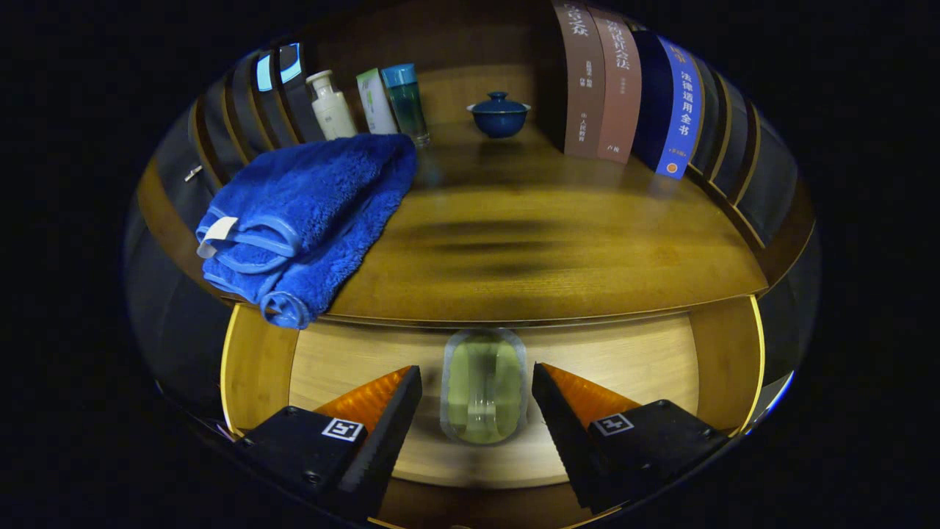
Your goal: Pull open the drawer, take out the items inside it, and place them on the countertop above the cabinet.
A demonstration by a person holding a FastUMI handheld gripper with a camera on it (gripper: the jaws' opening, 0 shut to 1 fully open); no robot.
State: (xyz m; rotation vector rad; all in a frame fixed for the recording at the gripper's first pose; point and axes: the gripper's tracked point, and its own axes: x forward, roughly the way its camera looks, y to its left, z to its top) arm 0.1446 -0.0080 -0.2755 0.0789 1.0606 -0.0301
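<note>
Two spread fingers of the gripper (477, 386) flank a clear soap case (484, 387) in the open drawer (345, 360); centre it before closing, to avoid slipping.

We see a dim booth: a glossy wooden worktop (558, 242) and books (624, 88) standing along its back.

**Your tool, seen along its fingers**

Your tool (477, 386) shows you two wedge-shaped fingers that taper to narrow tips, each with a ribbed, saw-toothed inner face. Each finger grows out of a blocky, matte housing with rounded corners. On top of each housing you have a small square printed marker, a black pattern on a white field. You can spot a small round screw head on the left housing, near its lower edge. The fingers stand apart with a gap between them.
</note>
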